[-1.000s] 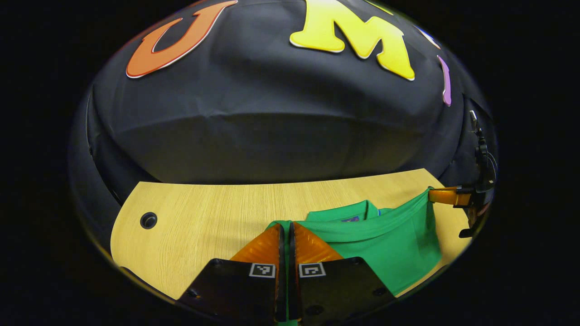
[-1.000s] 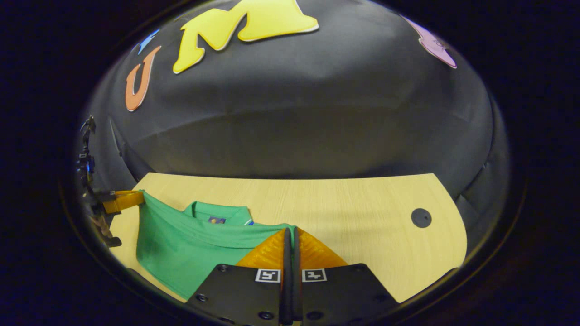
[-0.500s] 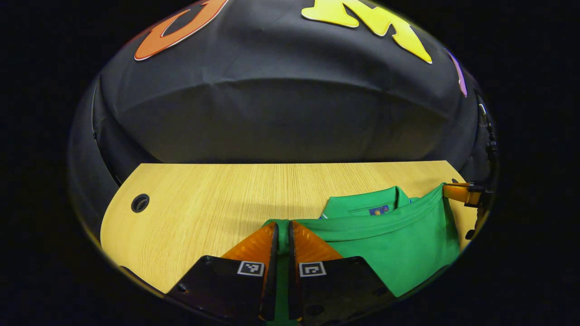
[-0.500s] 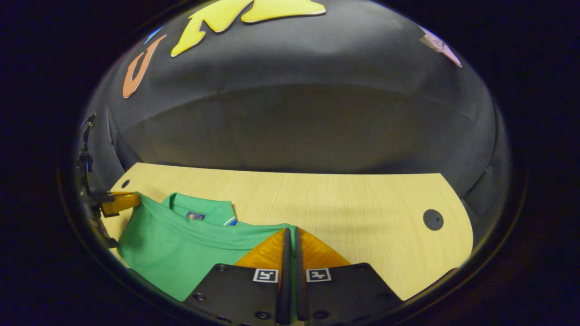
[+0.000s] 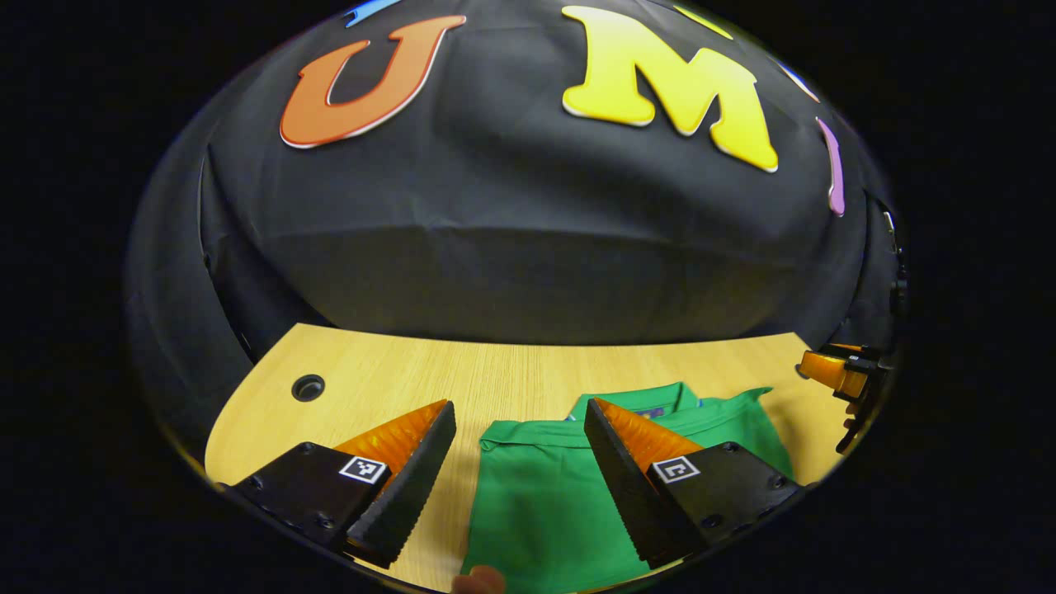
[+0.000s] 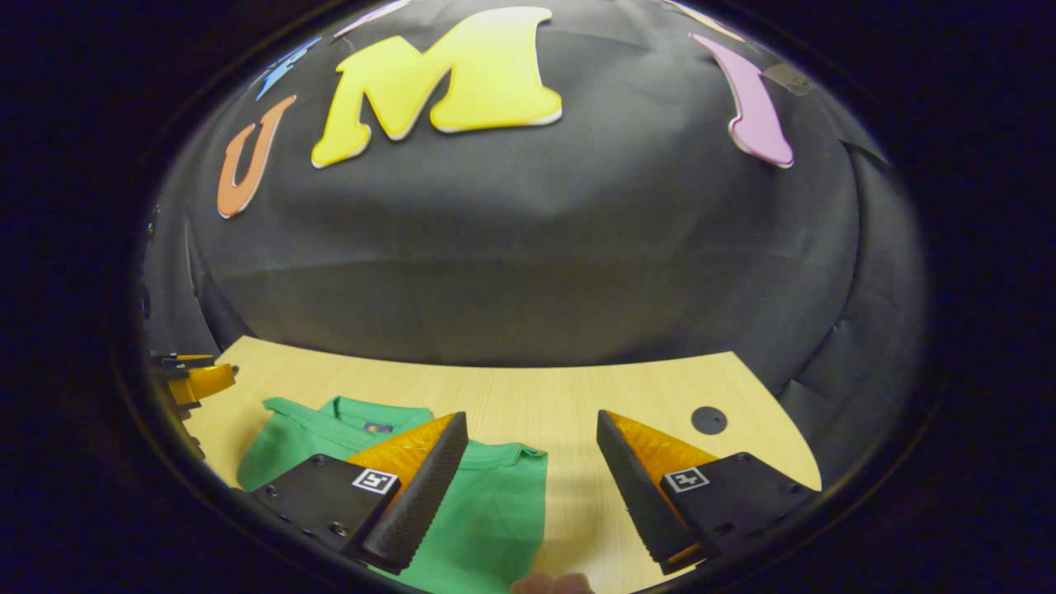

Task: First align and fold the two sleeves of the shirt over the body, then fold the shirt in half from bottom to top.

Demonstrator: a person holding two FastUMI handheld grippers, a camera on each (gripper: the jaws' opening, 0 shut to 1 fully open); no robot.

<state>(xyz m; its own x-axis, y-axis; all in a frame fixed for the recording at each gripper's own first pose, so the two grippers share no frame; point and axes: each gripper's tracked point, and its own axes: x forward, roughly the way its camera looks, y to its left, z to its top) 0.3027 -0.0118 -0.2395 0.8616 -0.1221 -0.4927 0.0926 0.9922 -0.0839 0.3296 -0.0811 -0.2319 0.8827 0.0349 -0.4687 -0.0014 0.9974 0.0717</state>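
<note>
Both hand-held grippers have let go of the shirt since half a second ago: then each was pinched shut on a corner of the green cloth, and now each stands wide open with nothing between its fingers. In the left gripper view the left hand-held gripper (image 5: 520, 417) spreads its two fingers well apart above the worktop (image 5: 396, 384), and the shirt (image 5: 544, 503) lies flat below and between them, its near left corner seen in the gap. The folded-up hem edge runs across just behind the fingertips, and the collar (image 5: 639, 403) peeks out beyond it. A fingertip of the person (image 5: 478, 582) shows at the bottom edge of this view. Far off at the right rim, the other hand-held gripper appears apart from the cloth. In the right gripper view the right hand-held gripper (image 6: 532, 425) is likewise fully open and empty, its left finger over the right corner of the shirt (image 6: 487, 503), its right finger over bare wood. The shirt rests folded on the worktop (image 6: 561, 392), the collar (image 6: 375, 410) toward the booth wall. A round dark grommet (image 6: 709, 420) sits in the wood to the right, and another grommet (image 5: 308, 387) shows at the left in the left gripper view.
</note>
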